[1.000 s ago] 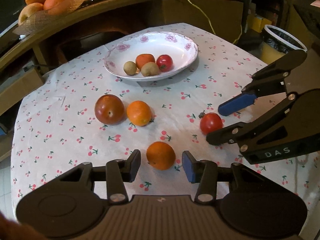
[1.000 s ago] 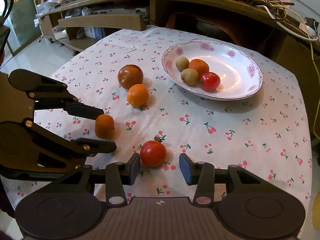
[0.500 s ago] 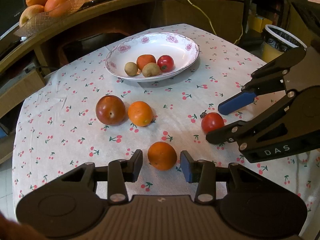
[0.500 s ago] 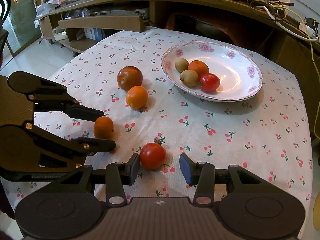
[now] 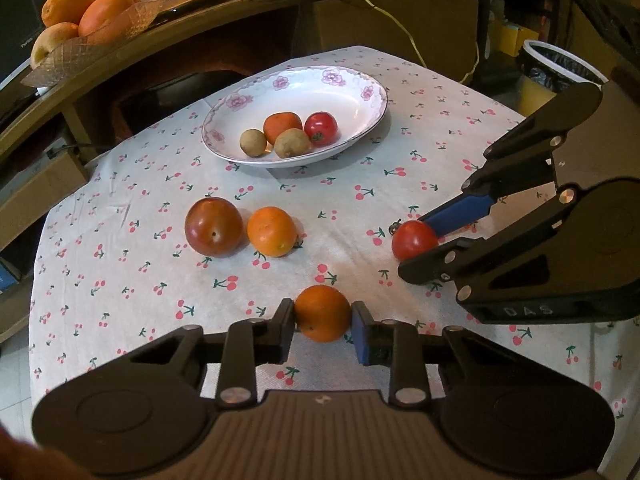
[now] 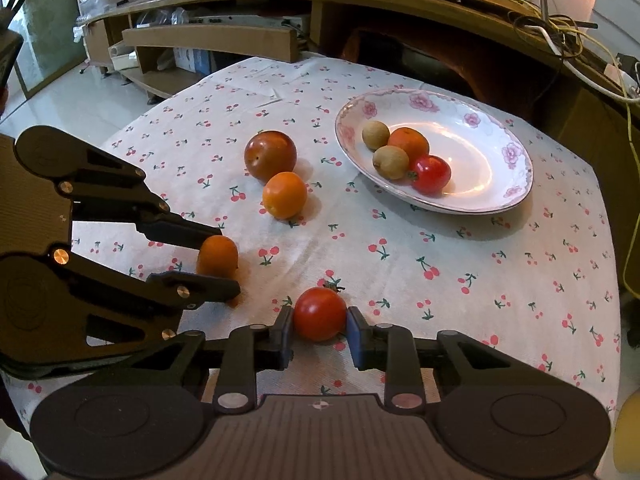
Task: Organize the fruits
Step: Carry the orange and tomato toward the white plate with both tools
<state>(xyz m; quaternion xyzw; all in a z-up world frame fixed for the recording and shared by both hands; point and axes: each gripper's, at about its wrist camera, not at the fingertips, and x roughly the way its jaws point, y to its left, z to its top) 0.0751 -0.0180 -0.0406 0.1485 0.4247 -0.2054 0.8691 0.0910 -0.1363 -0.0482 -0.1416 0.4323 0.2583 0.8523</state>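
My left gripper [image 5: 323, 319] has its jaws closing, and both pads touch a small orange [image 5: 322, 306] on the cherry-print tablecloth. To its right, my right gripper [image 6: 320, 322] is also closing, pads against a red tomato [image 6: 319, 311]. Both fruits rest on the cloth. The left wrist view shows the right gripper [image 5: 416, 246] around the tomato [image 5: 412, 236]. In the right wrist view the left gripper [image 6: 225, 266] pinches the orange [image 6: 218, 254]. A flowered white plate [image 5: 360, 92] at the back holds two brown fruits, an orange and a tomato.
A dark red plum [image 5: 213, 226] and a second orange [image 5: 272, 231] lie side by side between the grippers and the plate. A basket of oranges [image 5: 80, 20] and cables sit on the wooden shelf behind. A lined bin [image 5: 556, 68] stands off the table's right.
Both grippers have narrowed from open to pads touching their fruit: the left on the orange, the right on the tomato. Neither hand has moved.
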